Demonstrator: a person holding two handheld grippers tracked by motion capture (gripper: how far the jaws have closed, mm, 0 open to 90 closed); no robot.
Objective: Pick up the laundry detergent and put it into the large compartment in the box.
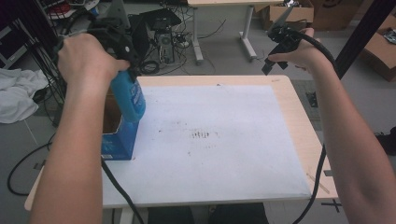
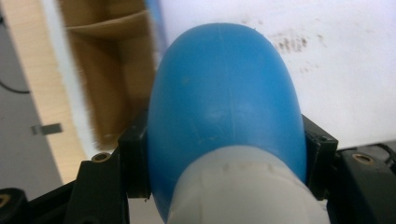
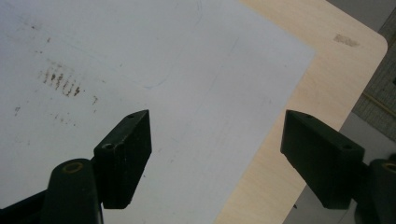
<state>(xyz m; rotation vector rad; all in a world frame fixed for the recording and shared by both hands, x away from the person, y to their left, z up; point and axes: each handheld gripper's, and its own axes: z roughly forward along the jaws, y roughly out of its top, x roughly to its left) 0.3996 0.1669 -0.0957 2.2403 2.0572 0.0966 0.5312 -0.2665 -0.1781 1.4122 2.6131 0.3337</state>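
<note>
Blue bottle (image 2: 224,98) clamped in left gripper (image 2: 226,149), above open box (image 1: 116,135)

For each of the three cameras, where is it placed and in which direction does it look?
High view: above the person's side, looking forward and down at the table; both forearms, left tongs and right tongs show.
Left gripper view: rides on the left tongs, looking along them at the blue bottle they clamp.
Right gripper view: rides on the right tongs, looking down at the white sheet; jaws apart.
Shared: all see the stained sheet.
</note>
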